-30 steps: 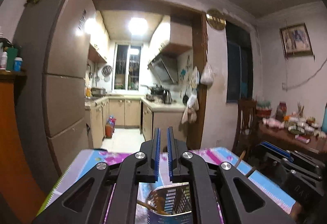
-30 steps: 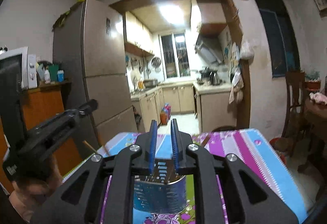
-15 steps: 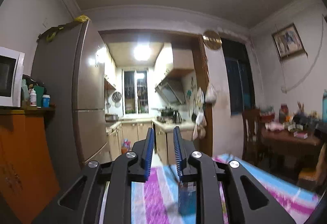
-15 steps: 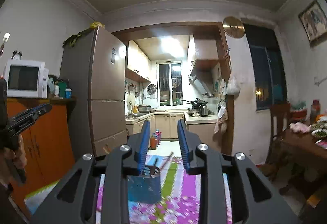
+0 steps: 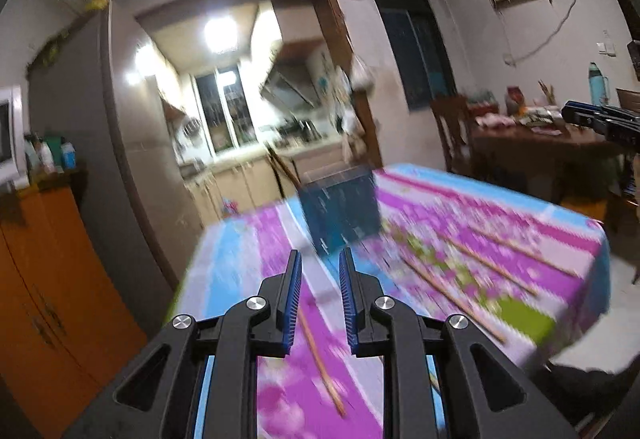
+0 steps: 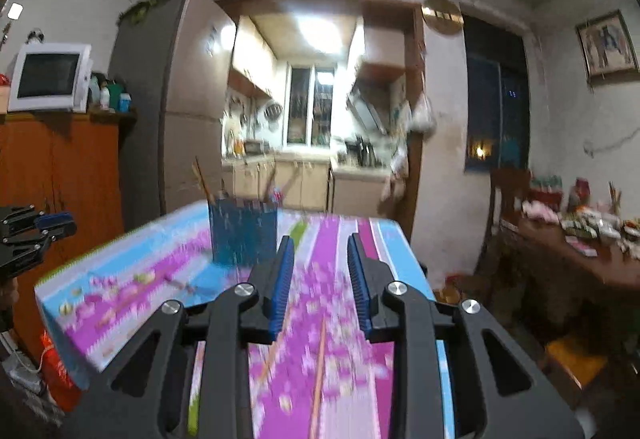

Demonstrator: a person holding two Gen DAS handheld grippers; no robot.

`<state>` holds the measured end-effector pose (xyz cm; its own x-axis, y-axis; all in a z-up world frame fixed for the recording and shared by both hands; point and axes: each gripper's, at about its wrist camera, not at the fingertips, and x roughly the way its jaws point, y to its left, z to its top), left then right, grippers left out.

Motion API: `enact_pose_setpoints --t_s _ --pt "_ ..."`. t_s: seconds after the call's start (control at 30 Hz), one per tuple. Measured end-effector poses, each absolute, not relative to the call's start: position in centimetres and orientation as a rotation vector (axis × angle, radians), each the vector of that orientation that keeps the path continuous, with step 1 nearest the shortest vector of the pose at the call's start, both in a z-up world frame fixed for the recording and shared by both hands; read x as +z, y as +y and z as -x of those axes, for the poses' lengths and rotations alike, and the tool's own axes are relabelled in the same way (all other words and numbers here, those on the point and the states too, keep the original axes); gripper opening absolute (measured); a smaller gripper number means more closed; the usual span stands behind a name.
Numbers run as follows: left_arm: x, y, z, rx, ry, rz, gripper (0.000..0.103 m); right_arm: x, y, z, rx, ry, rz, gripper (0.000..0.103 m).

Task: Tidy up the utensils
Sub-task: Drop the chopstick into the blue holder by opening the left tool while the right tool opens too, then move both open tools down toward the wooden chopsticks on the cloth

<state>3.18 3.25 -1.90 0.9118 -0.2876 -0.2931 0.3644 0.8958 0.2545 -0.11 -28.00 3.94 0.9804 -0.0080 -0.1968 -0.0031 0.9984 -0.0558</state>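
Both our tongs are empty right now. Our left tongs [image 5: 319, 271] have the blue-padded fingers [image 5: 293, 299] parted with a clear gap, tilted down a bit. Our right tongs [image 6: 320, 259] are spread a little wider, nothing between the fingers [image 6: 362, 291] either. From the right wrist view the left tongs [image 6: 38, 227] poke in at the far left edge, well apart from the right ones.
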Motion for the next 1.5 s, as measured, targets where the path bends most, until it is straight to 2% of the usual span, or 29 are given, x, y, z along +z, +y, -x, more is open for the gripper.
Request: enact_pose_setpoints --t_s 0.13,0.37,0.63,1.5 --pt "-6.6 3.5 -1.5 -0.366 0.36 -0.285 0.021 -0.1 -27.9 1.7 -0.01 0.286 0.038 0.032" --pt "-12.5 2.7 0.9 -0.412 0.509 -0.251 0.019 -6.6 -25.5 2.4 0.039 0.467 0.007 0.032" --pt "-13.3 -0.7 1.7 -0.466 0.512 -0.267 0.018 -8.5 -23.2 3.6 0.09 0.478 0.065 0.032" --pt "-15.0 0.1 -2.3 -0.312 0.499 -0.251 0.018 -9.6 -23.9 3.1 0.095 0.531 0.051 0.032"
